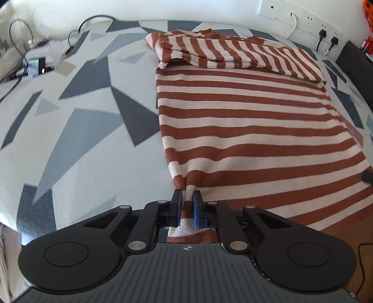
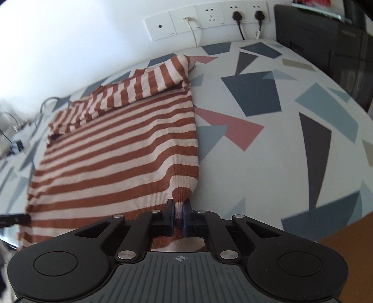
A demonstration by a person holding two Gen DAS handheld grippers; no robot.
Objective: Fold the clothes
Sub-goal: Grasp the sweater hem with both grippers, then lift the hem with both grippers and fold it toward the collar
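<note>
I have both tools angled steeply down over the near hem of the striped sweater (image 1: 244, 121), which lies flat on the patterned cloth (image 1: 81, 116) with its sleeves folded across the top, toward twelve o'clock. From my left gripper (image 1: 187, 198) the sweater fills the frame from one to four o'clock, and its near left corner is bunched between the blue pads (image 1: 197, 209); the jaws stand narrow, clamped on that knit. The fabric rises in a small ridge from the pinch toward eleven o'clock.

My right gripper (image 2: 179, 207) has the opposite near corner, the sweater (image 2: 121, 149) spreading away from nine to twelve o'clock in that view. Its jaws are likewise narrow and pressed on a tuft of hem, the pads (image 2: 187, 216) squeezing it into a thin fold. The camera there sits tilted, so the sweater's edge runs up toward twelve.

At twelve o'clock the wall sockets (image 2: 209, 17) carry two black plugs (image 2: 236, 15). A tip of the other tool shows at nine o'clock, touching the hem.
</note>
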